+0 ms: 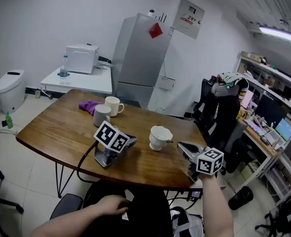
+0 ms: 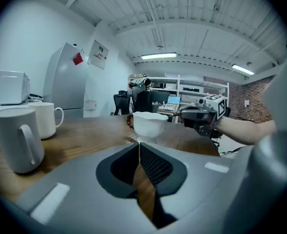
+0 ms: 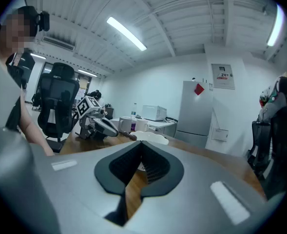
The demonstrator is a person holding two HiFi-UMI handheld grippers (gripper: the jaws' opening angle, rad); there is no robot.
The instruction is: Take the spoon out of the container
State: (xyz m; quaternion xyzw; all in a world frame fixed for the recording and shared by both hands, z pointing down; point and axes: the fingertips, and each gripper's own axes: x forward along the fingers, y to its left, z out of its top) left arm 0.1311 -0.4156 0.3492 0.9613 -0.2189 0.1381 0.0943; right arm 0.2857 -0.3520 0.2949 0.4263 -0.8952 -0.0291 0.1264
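A white footed cup (image 1: 160, 137) stands near the middle of the wooden table (image 1: 61, 132). A thin dark spoon handle (image 1: 169, 141) sticks out over its right rim. My right gripper (image 1: 181, 146) is held just right of the cup, shut and empty, its tips close to the handle. My left gripper (image 1: 129, 141) lies on the table left of the cup, shut, with no hand on it. In the left gripper view the cup (image 2: 150, 123) is straight ahead of the shut gripper (image 2: 139, 144). The right gripper view shows the cup's rim (image 3: 153, 137) just beyond the gripper (image 3: 142, 143).
A grey mug (image 1: 102, 115), a white mug (image 1: 114, 105) and a purple cloth (image 1: 89, 106) sit at the table's far side. A black office chair (image 1: 223, 115) stands off the right end. The person's left hand (image 1: 110, 206) rests in the lap.
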